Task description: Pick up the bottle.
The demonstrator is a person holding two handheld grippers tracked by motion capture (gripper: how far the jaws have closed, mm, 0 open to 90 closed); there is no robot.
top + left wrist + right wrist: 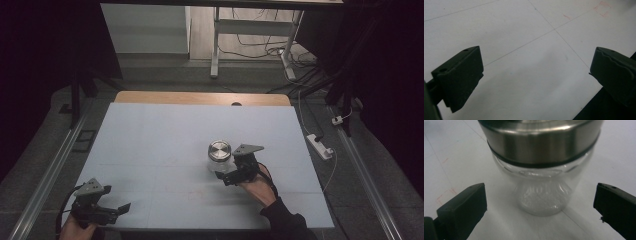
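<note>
where tongs (226, 176) intrude, jar (219, 156) base unseen

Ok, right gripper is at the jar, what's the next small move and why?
Probably ease the right gripper forward around the jar, then close. Its jaws stand open on either side, short of the glass, and the jar stands upright with its metal lid on.

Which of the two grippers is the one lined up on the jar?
The right gripper. Its open jaws point at the glass jar with the metal lid. The left gripper, also open, sits at the table's near left corner over bare surface.
</note>
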